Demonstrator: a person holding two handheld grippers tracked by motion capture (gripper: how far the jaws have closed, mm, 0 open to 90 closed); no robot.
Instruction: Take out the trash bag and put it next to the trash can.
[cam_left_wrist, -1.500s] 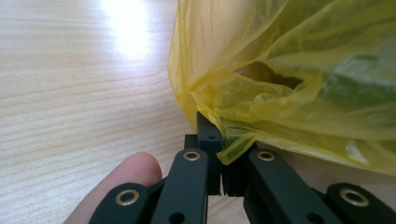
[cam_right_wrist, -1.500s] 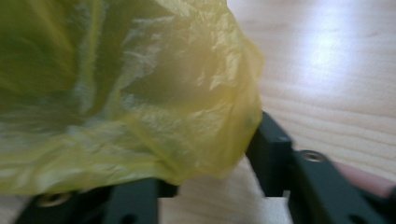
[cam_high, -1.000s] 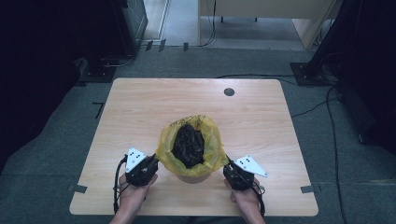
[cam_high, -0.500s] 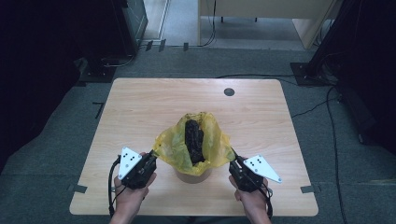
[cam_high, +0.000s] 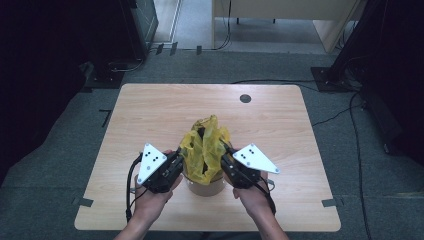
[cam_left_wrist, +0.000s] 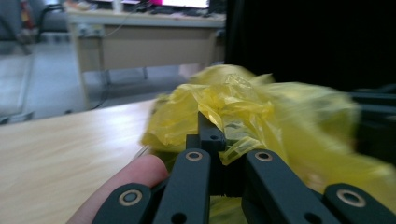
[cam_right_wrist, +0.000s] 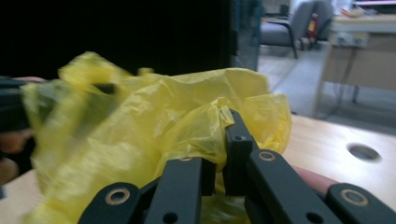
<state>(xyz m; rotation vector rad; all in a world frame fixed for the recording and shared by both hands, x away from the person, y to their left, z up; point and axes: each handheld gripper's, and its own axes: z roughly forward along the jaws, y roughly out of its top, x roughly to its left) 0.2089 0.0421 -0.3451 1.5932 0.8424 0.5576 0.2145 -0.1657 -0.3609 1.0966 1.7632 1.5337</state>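
A crinkled yellow plastic bag stands gathered into an upright bunch just below the middle of the high view, its long axis running from a round tan container up toward the frame's top. The bag lines that container, which sits near the lower edge of the pale wooden worktop. The left tongs are clenched on the bag's left side, film pinched between the black jaws in the left gripper view. The right tongs grasp the bag's right side likewise. Both hands crowd the container from lower left and lower right. A small dark round hole lies toward the upper right of the worktop, well apart; the upper half is bare wood.
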